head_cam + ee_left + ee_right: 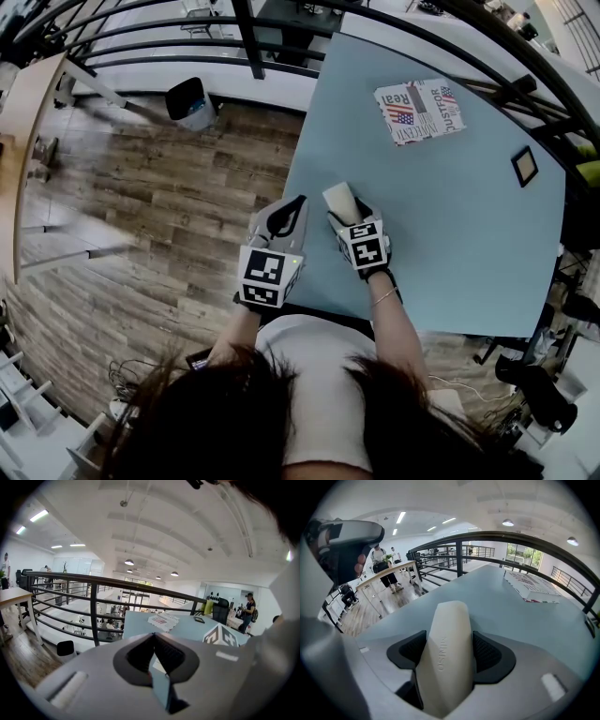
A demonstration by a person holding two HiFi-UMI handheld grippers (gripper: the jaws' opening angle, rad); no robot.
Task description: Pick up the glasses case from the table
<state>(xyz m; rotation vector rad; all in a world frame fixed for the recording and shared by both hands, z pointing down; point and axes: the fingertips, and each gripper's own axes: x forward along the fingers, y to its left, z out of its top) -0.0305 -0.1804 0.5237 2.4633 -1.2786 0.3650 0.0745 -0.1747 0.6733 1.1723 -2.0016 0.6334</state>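
Note:
The cream glasses case lies near the front left corner of the light blue table. My right gripper is over it, jaws around its near end. In the right gripper view the case fills the gap, and both dark pads press on its sides. My left gripper hangs just left of the table's edge, beside the right one. Its jaws stand together in the left gripper view, so the left gripper is shut with nothing held.
A printed book lies at the table's far side, and a small black-framed square lies to its right. A dark metal railing runs behind the table. A bin stands on the wooden floor at left.

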